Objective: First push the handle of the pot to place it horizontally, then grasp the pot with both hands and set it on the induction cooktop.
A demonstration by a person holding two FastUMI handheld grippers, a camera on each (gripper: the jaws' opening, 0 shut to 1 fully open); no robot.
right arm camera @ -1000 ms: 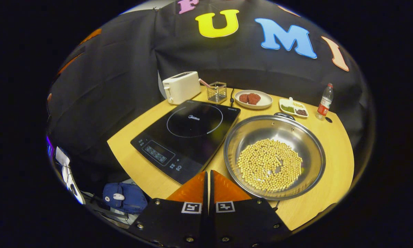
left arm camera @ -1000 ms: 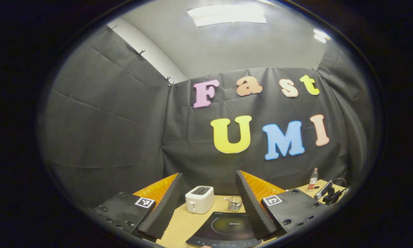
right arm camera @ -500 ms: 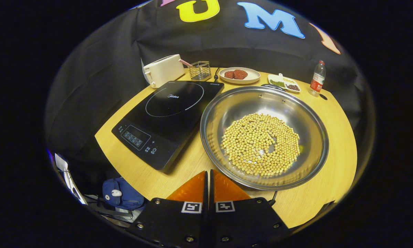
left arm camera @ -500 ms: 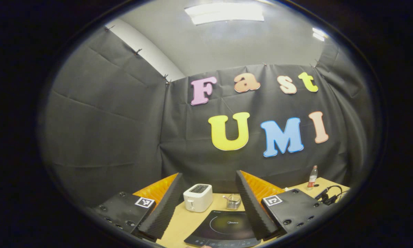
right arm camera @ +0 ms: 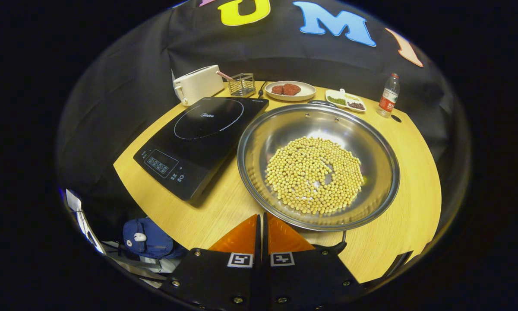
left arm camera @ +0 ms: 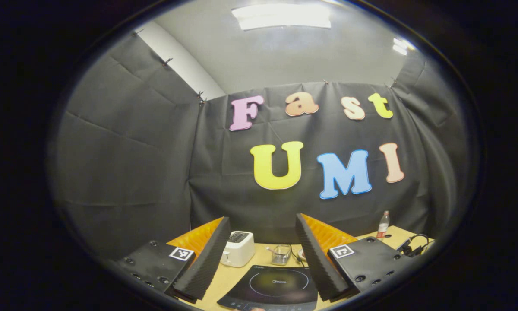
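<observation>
Right tongs pressed together near the pot of beans; left tongs spread above the cooktop

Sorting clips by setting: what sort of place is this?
Probably a mock kitchen set up in a cloth-walled booth: an induction cooktop, a toaster and a pot of beans share a round wooden table.

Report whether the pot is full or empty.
Neither: the pot holds a shallow layer of yellow beans over its bottom, with bare steel wall above them up to the rim.
</observation>
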